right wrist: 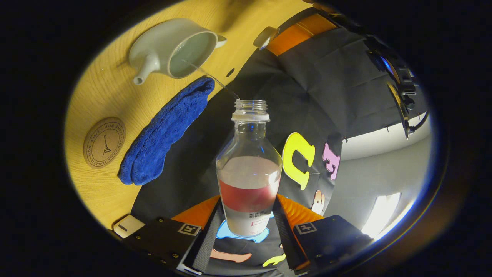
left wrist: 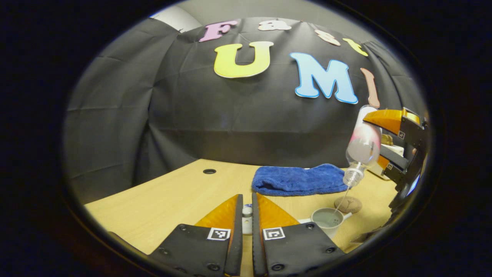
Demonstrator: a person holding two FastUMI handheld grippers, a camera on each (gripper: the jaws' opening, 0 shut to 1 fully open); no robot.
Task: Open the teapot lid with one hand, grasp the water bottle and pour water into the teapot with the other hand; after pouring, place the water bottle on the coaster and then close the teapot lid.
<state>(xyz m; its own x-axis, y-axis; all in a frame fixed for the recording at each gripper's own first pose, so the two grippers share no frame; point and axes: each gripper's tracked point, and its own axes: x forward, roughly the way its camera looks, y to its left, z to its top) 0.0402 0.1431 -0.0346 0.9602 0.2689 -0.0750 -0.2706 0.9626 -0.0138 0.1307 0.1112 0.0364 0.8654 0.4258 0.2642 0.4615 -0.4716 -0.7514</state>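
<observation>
Water runs in a thin stream from the bottle (right wrist: 249, 169) down into the open teapot (right wrist: 175, 48). The right claw (right wrist: 248, 217) is closed on the bottle, with one finger pressing each side near its bottom end. The bottle is tipped over with its mouth pointing down above the teapot. Some water is left inside it.

The left claw (left wrist: 247, 219) is squeezed on the small white lid (left wrist: 247, 220). It holds the lid up just beside the teapot (left wrist: 327, 220), out of the way of the stream. This claw points level across the tabletop (left wrist: 184, 196).

To do this step well, I think the bottle should stay tipped gently so the stream stays thin and lands in the middle of the teapot. A bigger tip could make the water splash over the rim. The lid should stay off to the side until pouring ends.

The round cork coaster (left wrist: 348, 204) lies just behind the teapot and waits for the bottle. The blue towel (left wrist: 298, 179) lies farther back behind the teapot, next to the coaster. In the left gripper view, the right claw (left wrist: 378, 146) hangs high above the teapot, reaching in from the side.
</observation>
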